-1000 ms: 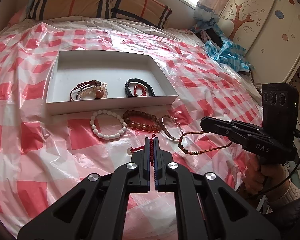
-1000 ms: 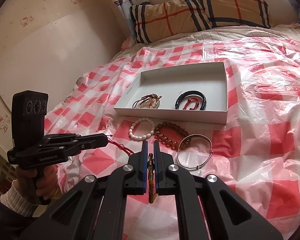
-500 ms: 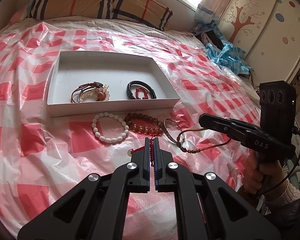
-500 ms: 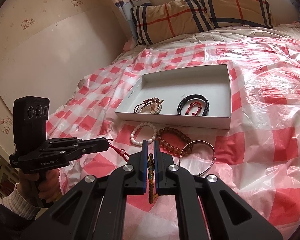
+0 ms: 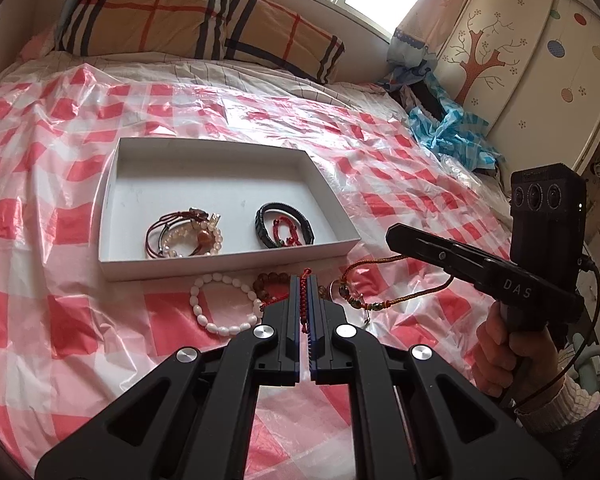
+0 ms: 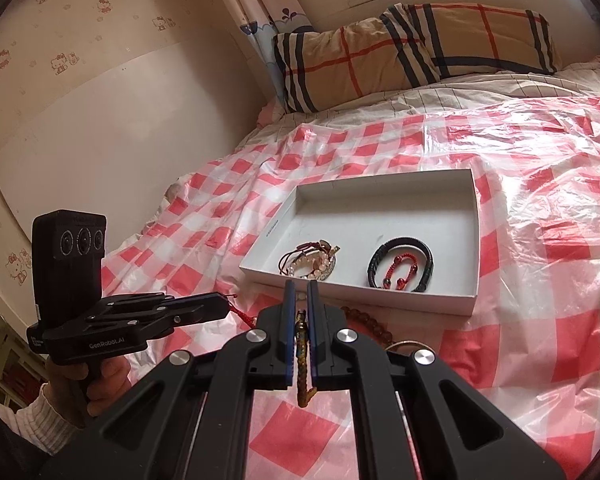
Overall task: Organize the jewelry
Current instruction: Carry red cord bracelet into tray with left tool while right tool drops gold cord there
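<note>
A white box (image 5: 112, 184) (image 6: 476, 236) lies on the bed and holds a tangle of cord and bead bracelets (image 5: 184, 232) (image 6: 310, 258) and a black bracelet (image 5: 284, 224) (image 6: 400, 266). My left gripper (image 5: 304, 278) is shut on a red cord bracelet (image 5: 305, 300), held above the bed just before the box. My right gripper (image 6: 298, 284) (image 5: 392, 236) is shut on an orange-and-red beaded cord bracelet (image 6: 302, 352) (image 5: 364, 276), which hangs from it. A white bead bracelet (image 5: 220, 304), a brown bead bracelet (image 6: 370, 322) and a silver bangle (image 6: 408, 344) lie before the box.
A red-and-white checked plastic sheet (image 5: 40, 280) covers the bed. Plaid pillows (image 5: 188, 20) lie at the head. Blue-and-white plastic (image 5: 448, 128) sits by the painted wardrobe (image 5: 520, 60). A white board (image 6: 100, 128) leans on the left wall.
Both grippers have risen and moved forward toward the box, each still holding its bracelet. The beaded cord bracelet now hangs free of the sheet.
</note>
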A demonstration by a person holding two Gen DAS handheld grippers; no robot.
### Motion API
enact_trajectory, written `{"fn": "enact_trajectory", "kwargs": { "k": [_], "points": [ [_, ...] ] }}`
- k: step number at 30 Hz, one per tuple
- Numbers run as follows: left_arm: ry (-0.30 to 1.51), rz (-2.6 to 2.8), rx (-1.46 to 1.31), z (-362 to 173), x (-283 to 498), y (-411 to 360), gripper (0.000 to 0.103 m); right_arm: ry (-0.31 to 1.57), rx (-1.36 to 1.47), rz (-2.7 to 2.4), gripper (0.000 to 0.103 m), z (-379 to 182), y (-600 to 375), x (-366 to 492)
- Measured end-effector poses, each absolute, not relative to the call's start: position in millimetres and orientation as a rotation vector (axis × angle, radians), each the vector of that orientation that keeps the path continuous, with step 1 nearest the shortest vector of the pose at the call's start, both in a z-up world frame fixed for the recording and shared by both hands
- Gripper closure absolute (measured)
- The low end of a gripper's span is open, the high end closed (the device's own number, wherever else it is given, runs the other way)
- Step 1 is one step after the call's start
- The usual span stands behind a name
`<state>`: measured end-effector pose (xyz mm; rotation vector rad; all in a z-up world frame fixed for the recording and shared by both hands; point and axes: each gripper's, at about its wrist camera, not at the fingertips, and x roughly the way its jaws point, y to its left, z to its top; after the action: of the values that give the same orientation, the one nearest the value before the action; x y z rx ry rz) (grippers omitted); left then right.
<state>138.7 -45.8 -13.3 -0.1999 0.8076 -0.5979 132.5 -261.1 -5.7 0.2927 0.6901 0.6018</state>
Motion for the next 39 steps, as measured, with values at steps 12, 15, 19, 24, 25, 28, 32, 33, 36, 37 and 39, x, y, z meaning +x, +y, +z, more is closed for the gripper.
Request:
{"fn": "enact_trajectory", "kwargs": {
  "k": [12,15,19,24,25,28,32,33,36,37,39],
  "points": [
    [0.733,-0.576,-0.256,7,180,-36,0.100,0.645,0.324,0.620,0.097,4,-255,175],
    [0.733,-0.577,-0.260,6,191,-38,0.100,0.645,0.335,0.618,0.097,2,-255,185],
    [0.738,-0.580,-0.263,1,205,-44,0.100,0.663,0.361,0.614,0.097,-7,-253,201],
    [0.740,-0.584,-0.267,-3,219,-50,0.100,0.681,0.382,0.605,0.097,-18,-253,216],
    [0.742,-0.585,-0.269,-4,221,-51,0.100,0.685,0.387,0.605,0.097,-21,-253,218],
    [0.751,-0.586,-0.267,-9,228,-55,0.100,0.701,0.400,0.602,0.097,-29,-253,224],
    [0.786,-0.587,-0.267,-24,234,-62,0.100,0.724,0.419,0.605,0.097,-38,-253,231],
    [0.793,-0.584,-0.264,-27,235,-63,0.100,0.730,0.422,0.606,0.097,-40,-252,232],
    [0.810,-0.572,-0.254,-37,238,-67,0.100,0.745,0.426,0.605,0.097,-46,-252,237],
    [0.814,-0.565,-0.253,-39,239,-67,0.100,0.748,0.427,0.603,0.097,-48,-251,238],
    [0.821,-0.560,-0.254,-43,241,-67,0.100,0.754,0.426,0.599,0.097,-51,-251,240]
  ]
}}
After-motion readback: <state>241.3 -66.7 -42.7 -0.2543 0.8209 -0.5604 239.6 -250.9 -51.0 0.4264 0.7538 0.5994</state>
